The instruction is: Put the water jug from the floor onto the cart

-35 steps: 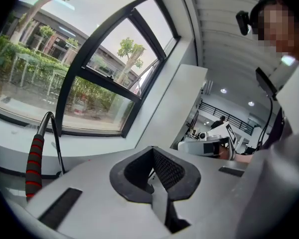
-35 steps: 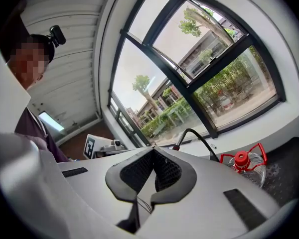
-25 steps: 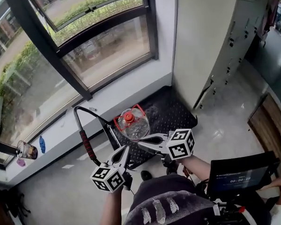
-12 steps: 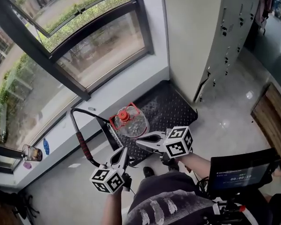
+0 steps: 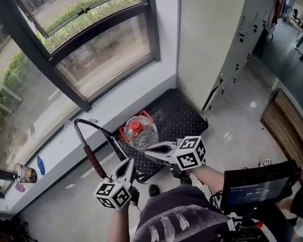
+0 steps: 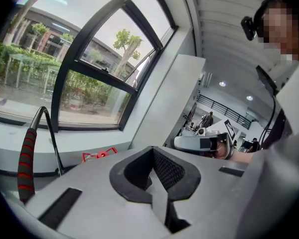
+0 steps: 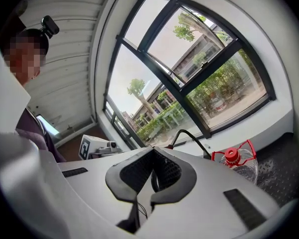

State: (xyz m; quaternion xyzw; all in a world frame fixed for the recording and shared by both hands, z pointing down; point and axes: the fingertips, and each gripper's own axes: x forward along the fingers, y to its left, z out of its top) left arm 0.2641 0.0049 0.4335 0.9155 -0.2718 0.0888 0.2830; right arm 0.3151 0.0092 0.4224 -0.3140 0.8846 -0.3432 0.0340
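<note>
The clear water jug (image 5: 140, 133) with a red cap and red carry handle stands upright on the black platform cart (image 5: 181, 116), near its handle end. In the right gripper view the jug (image 7: 237, 162) shows beyond my jaws, on the cart deck (image 7: 285, 158). My left gripper (image 5: 130, 161) is shut and empty, a little below and left of the jug. My right gripper (image 5: 147, 153) is also shut and empty, with its tips just short of the jug's near side. Only the jug's red handle (image 6: 98, 155) shows in the left gripper view.
The cart's push handle (image 5: 91, 158), with a red-and-black grip, rises at the left. A big window and low sill run behind the cart, and a white pillar (image 5: 207, 39) stands at its far end. A screen (image 5: 257, 188) and a wooden cabinet (image 5: 288, 130) are at the right.
The head view has swung slightly, so the cart and jug sit a bit further left and lower. Both grippers stay shut and have dropped slightly. The jug has not moved on the cart.
</note>
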